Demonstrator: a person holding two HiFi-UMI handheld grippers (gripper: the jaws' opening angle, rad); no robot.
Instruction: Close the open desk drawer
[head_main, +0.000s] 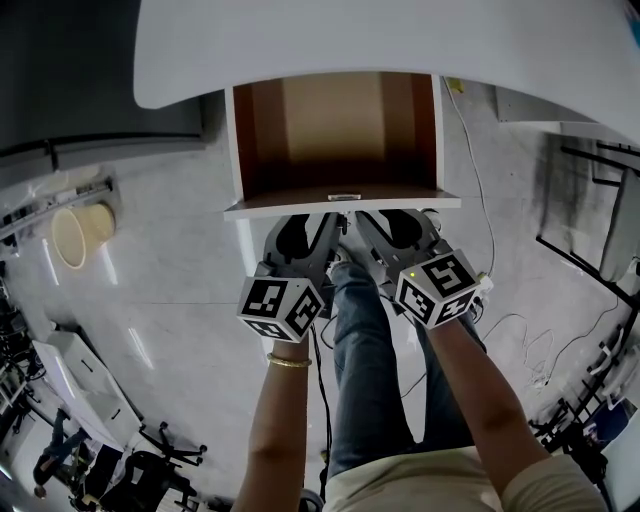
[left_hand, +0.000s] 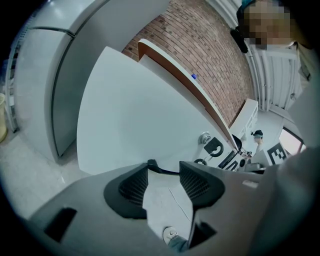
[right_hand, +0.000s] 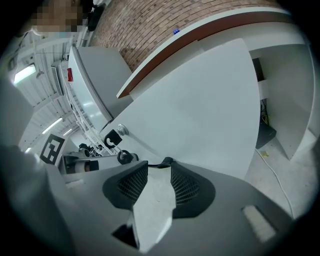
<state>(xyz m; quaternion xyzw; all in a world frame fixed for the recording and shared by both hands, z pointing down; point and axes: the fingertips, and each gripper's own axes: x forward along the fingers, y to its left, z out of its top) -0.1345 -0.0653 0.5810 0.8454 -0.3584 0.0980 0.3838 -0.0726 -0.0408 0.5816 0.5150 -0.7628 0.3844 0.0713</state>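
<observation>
White, smooth and flat, the drawer front (left_hand: 140, 120) fills the space straight ahead of the left hand-held gripper (left_hand: 164, 167). Its 2 jaws stand apart, released, with nothing clamped. Its dark pads (left_hand: 134, 187) are finely ribbed and curve in toward the tips, and pale floor shows through the gap. A small round metal lock (left_hand: 205, 138) sits on the panel, up and to the right of these tips.

The right hand-held gripper (right_hand: 159, 167) is also released. Its 2 ribbed black pads (right_hand: 186, 187) are parted, with the same white panel directly ahead and the lock up and to the left of its tips.

In the head view the drawer (head_main: 244, 130) stands pulled out from under the white, round-edged surface (head_main: 400, 40), just beyond both hand-held grippers. It is box-shaped, with brown wood-toned board inside and thin white edging. The 2 hand-held grippers sit side by side, close together, at the near face of the drawer front. Whether their tips touch it cannot be told.

Each carries a white cube (head_main: 283, 305) printed with black square markers. Behind the left hand-held gripper, a thin gold bracelet (head_main: 288, 361) circles the wrist. A cream, round bin (head_main: 82, 232) stands on the glossy grey floor (head_main: 180, 300), well off to the left of the left hand-held gripper.
</observation>
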